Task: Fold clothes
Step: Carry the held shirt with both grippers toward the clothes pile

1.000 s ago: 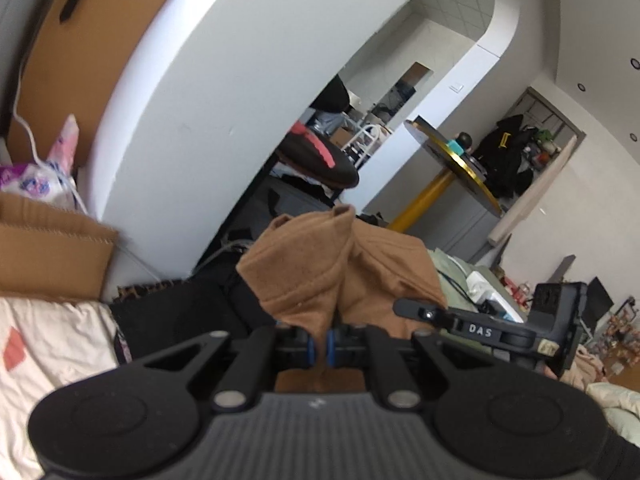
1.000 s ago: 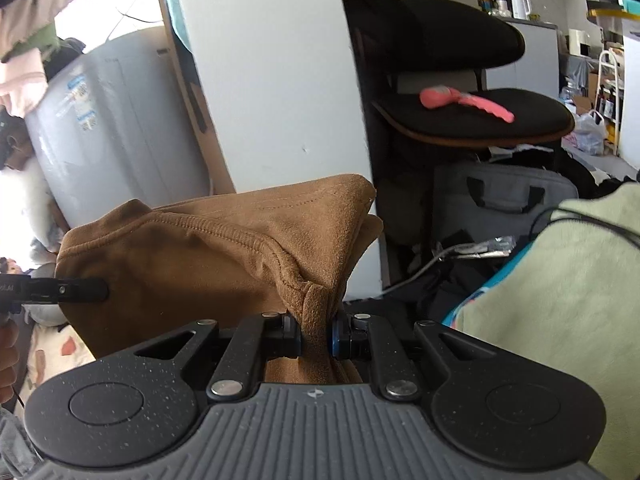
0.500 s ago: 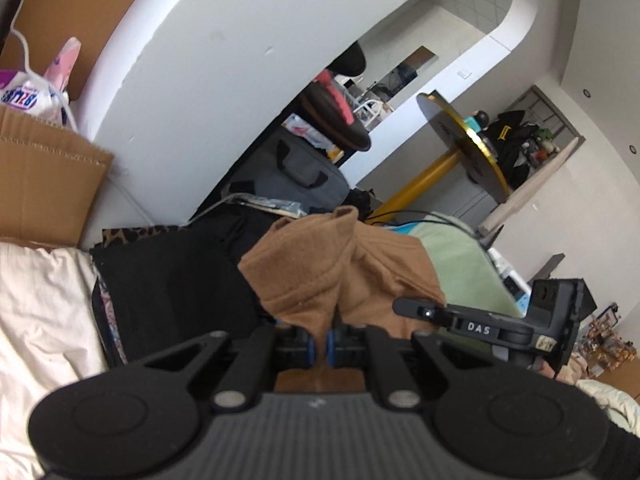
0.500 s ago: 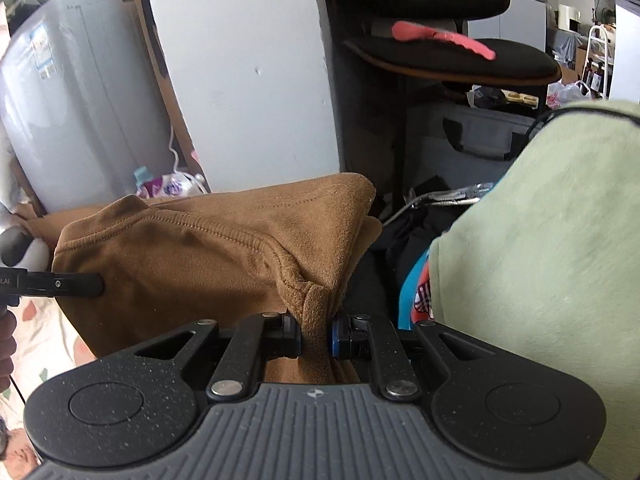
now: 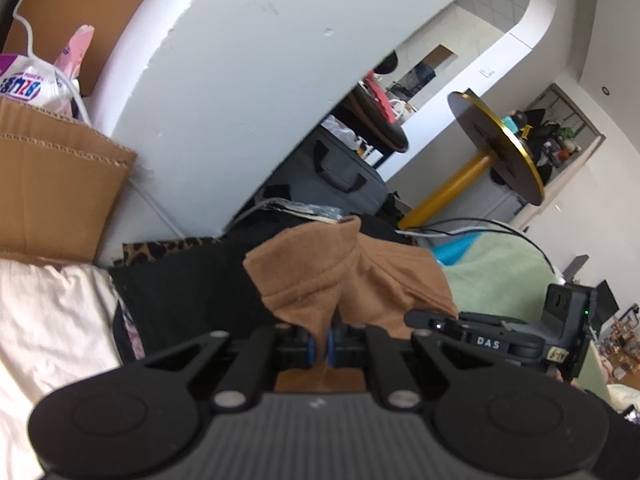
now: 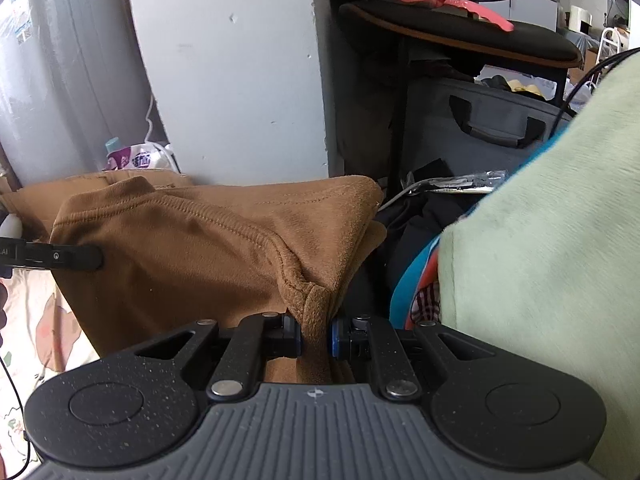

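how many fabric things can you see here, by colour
brown: 1, the brown garment pinched by the left tool and right tool
light green: 1, the green fleece
black: 1, the black cloth
cream: 1, the cream sheet
leopard print: 1, the leopard-print cloth
total: 5

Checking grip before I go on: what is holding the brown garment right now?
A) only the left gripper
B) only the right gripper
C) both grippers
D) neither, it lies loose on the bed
C: the left gripper and the right gripper each have their jaws pinched on a bunch of the brown garment.
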